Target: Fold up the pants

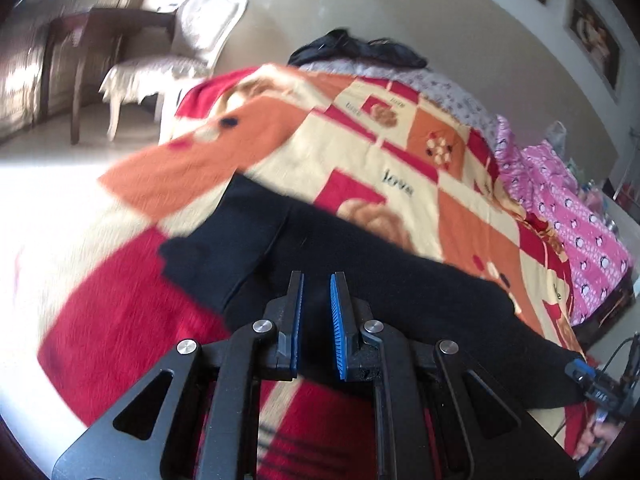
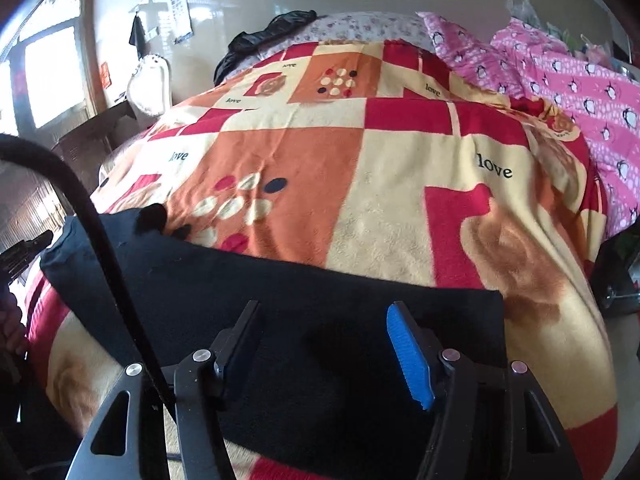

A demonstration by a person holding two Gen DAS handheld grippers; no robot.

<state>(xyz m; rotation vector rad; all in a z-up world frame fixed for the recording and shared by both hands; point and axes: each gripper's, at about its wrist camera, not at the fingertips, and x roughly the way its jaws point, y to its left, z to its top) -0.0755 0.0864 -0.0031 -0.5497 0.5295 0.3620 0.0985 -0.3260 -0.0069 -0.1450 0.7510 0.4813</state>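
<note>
Black pants (image 1: 360,280) lie across the near part of a red, orange and cream blanket (image 1: 360,140) on a bed. In the left wrist view my left gripper (image 1: 317,280) hovers over the pants with a narrow gap between its blue pads, nothing held. In the right wrist view the pants (image 2: 280,300) stretch from left to right as a flat band. My right gripper (image 2: 324,312) is wide open above their right end, empty. The other gripper shows at the right edge of the left wrist view (image 1: 596,384).
A pink penguin-print quilt (image 2: 580,92) lies along the bed's right side. A dark garment (image 1: 356,50) sits at the bed's far end. A white chair (image 1: 180,52) and dark table (image 1: 92,40) stand on the floor to the left. A black cable (image 2: 100,248) crosses the right wrist view.
</note>
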